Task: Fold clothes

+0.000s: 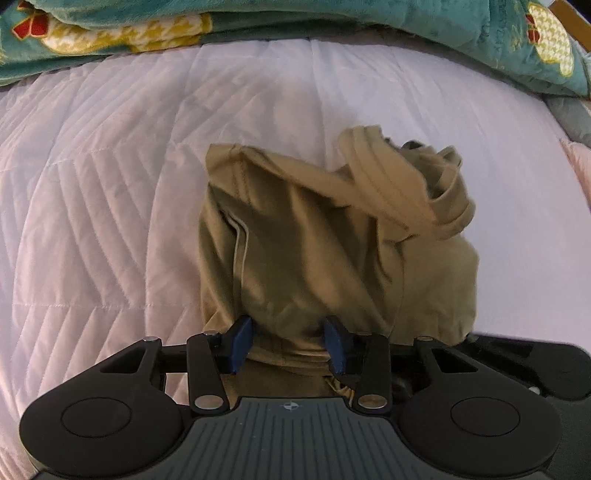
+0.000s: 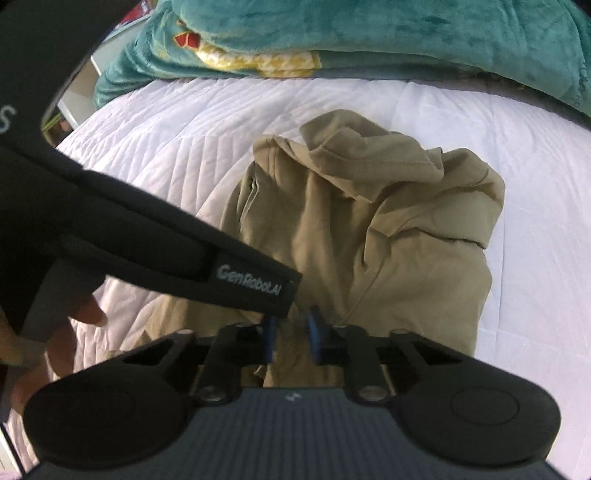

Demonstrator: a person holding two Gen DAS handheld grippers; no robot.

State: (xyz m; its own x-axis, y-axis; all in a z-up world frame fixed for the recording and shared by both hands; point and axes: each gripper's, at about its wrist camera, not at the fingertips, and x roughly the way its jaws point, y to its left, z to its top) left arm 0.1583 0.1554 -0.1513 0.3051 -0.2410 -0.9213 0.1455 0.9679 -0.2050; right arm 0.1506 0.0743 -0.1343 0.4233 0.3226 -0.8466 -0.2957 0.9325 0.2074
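Note:
A khaki garment (image 1: 325,240) lies crumpled on a pale quilted bedspread (image 1: 92,184), its ribbed collar turned up at the far right. My left gripper (image 1: 288,345) stands over the garment's near edge. Its blue pads (image 1: 240,341) are apart, with a bunch of cloth lying between them. In the right wrist view the same garment (image 2: 388,229) fills the middle. My right gripper (image 2: 292,338) is shut on a narrow fold of its near edge. The left gripper's black body (image 2: 221,273) crosses in from the left, and a hand (image 2: 74,325) holds it.
A teal plush blanket (image 1: 295,18) with yellow and red patterns is heaped along the far side of the bed, also the teal blanket (image 2: 369,37) in the right wrist view. Bare bedspread (image 2: 535,166) surrounds the garment. The bed's left edge shows by a gap (image 2: 74,96).

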